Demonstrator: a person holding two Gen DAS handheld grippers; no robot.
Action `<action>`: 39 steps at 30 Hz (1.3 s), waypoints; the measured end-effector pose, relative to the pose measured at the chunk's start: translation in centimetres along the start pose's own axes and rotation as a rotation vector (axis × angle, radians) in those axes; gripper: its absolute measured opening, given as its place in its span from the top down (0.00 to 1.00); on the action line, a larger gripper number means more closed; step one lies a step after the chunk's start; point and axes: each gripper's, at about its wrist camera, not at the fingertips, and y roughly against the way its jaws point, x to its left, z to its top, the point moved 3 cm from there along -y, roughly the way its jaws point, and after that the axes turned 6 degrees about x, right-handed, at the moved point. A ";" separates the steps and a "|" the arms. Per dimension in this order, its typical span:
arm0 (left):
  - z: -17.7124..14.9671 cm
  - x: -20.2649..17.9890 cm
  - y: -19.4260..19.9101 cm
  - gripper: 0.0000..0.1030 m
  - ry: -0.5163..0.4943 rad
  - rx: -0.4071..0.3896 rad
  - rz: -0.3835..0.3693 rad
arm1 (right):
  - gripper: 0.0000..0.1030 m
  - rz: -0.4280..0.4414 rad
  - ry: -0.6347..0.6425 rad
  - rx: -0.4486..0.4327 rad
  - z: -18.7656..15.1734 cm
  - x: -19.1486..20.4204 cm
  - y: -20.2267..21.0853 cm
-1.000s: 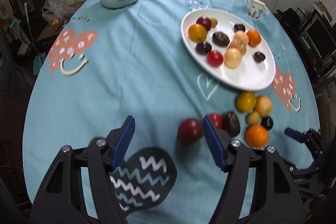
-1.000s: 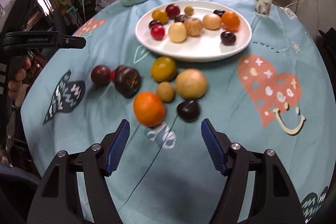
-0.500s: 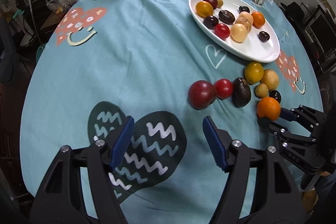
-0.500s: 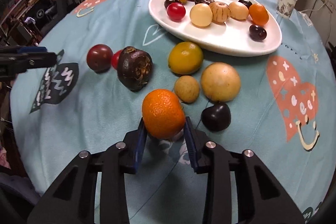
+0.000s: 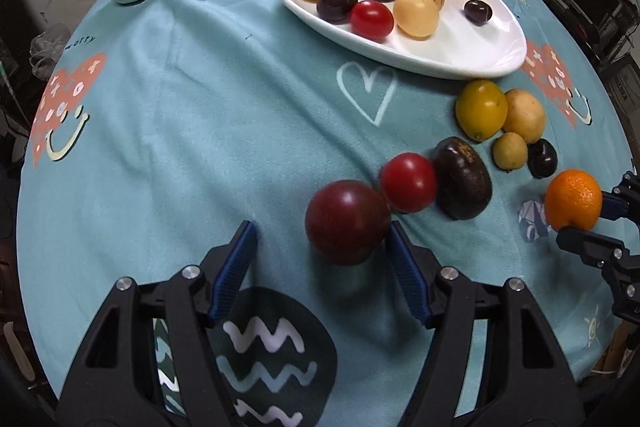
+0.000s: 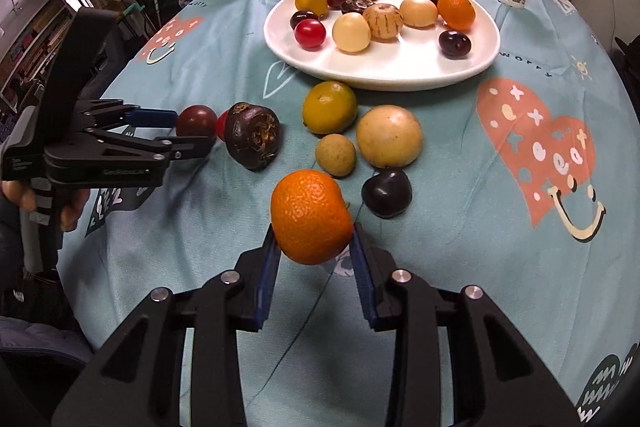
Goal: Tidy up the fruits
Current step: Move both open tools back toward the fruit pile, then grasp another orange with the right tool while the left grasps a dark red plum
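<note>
Orange pinched in my right gripper, plum between the spread fingers of my left.

The blue tablecloth [image 6: 500,247] carries a white plate [image 6: 400,69] with fruit on it at the far side. My right gripper [image 6: 314,247] clamps the orange [image 6: 312,217] from both sides, clear of the cloth, near the loose fruit in front of the plate. My left gripper [image 5: 320,239] is spread wide, the dark red plum [image 5: 347,221] on the cloth against its right finger, touching the red tomato [image 5: 408,182] behind.
</note>
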 end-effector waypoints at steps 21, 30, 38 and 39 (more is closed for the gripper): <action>0.1 -1.1 0.6 0.62 -0.007 -0.009 -0.011 | 0.66 0.023 0.016 0.043 -0.9 1.0 -1.0; -1.9 -1.6 3.5 0.62 0.001 -0.049 -0.005 | 0.66 0.034 0.008 0.034 -2.2 0.8 -0.2; -4.5 -3.3 7.2 0.62 -0.018 -0.110 -0.034 | 0.66 0.042 0.016 -0.030 -3.2 1.6 2.6; -4.9 -3.7 7.7 0.62 -0.024 -0.115 -0.043 | 0.66 0.046 0.016 -0.040 -3.5 1.7 3.0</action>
